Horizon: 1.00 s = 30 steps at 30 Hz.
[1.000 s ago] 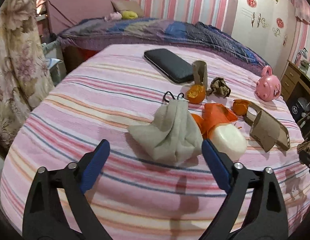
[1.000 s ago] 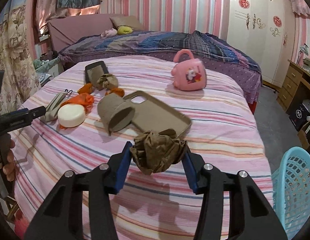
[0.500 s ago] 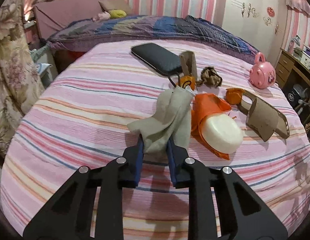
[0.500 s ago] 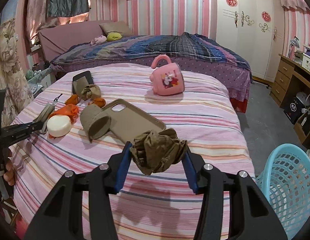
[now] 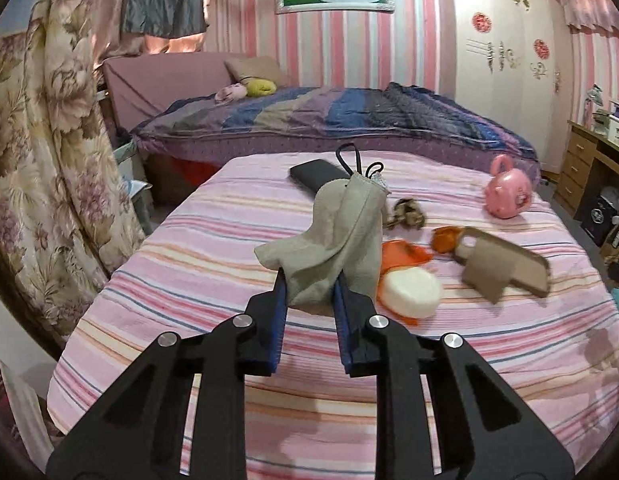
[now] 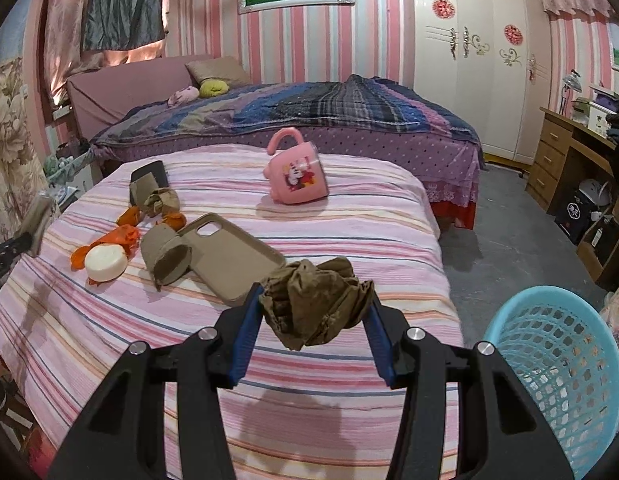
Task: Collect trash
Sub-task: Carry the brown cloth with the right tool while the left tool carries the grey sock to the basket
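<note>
With my left gripper [image 5: 309, 292] clamped on the grey face mask [image 5: 341, 240] above the bed [image 5: 189, 248] and my right gripper [image 6: 311, 320] pinching crumpled brown paper [image 6: 315, 300], I should carry both over the blue basket [image 6: 557, 364] off the bed's right edge before opening the fingers.

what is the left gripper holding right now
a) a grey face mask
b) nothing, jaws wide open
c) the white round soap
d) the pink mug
a: in the left wrist view the left gripper is clamped on the grey face mask, lifted off the striped bedspread, while the pink mug and the white round soap lie on the bed.
</note>
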### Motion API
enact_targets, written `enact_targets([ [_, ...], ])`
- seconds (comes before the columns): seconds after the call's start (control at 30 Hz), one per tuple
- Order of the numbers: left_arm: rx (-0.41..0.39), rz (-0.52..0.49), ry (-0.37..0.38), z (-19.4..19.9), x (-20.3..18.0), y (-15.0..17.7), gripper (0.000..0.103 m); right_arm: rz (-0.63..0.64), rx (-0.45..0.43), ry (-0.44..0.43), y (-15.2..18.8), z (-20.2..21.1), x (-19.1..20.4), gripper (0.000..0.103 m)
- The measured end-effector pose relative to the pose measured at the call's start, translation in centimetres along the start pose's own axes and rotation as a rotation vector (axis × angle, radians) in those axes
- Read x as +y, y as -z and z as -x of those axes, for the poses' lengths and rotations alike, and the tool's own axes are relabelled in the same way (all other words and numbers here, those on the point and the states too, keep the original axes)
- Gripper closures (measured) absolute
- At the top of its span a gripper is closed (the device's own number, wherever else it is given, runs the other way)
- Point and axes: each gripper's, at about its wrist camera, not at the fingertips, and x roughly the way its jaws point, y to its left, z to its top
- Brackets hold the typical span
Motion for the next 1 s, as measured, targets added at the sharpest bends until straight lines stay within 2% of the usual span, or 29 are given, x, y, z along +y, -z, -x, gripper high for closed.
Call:
enact_targets([
  [0.33, -0.045, -0.061, 0.083, 4.0, -7.1, 0.9, 0.082, -0.061, -0.04, 0.043, 0.3, 2.5, -4.2, 0.054],
  [0.47, -0.046, -0.098, 0.143, 5.1, -10.5, 1.5, 0.082, -0.079, -0.052, 0.068, 0.6, 3.8, -6.5, 0.054],
  [1.0, -0.038, -0.202, 0.356, 7.5, -22.2, 2.7, 0.082, -0.242, -0.084, 0.244, 3.8, 9.8, -18.6, 0.054],
])
